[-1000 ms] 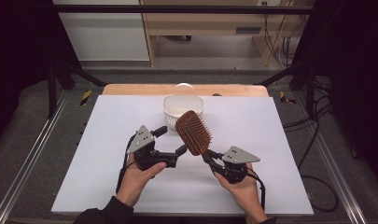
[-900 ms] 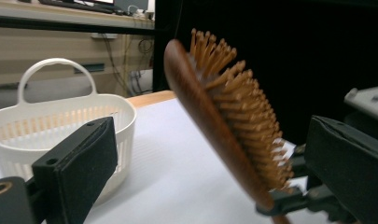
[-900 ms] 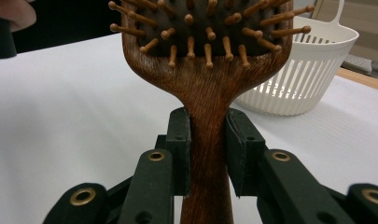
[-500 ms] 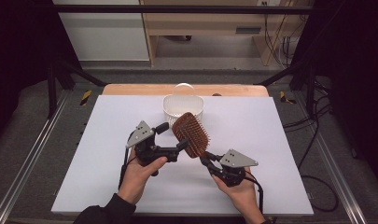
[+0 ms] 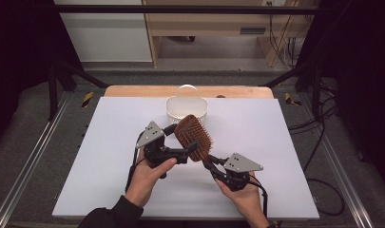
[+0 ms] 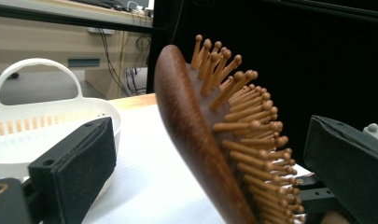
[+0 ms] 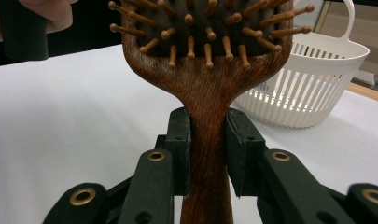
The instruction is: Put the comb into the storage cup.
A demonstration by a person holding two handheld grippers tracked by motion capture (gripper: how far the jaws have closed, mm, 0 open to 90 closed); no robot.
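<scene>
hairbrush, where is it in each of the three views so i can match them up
High view: the hairbrush is at centre, above the table, between both grippers.
Left gripper view: its head fills the middle, bristles pointing right, between that gripper's open jaws.
Right gripper view: its handle rises at centre, clamped by the jaws.
Shared landmark: the white basket, at left and at right.

White basket [image 5: 187,112] blocks the far side just beyond the raised hairbrush [image 5: 194,137]; open surface [image 5: 275,137] lies left and right.
</scene>
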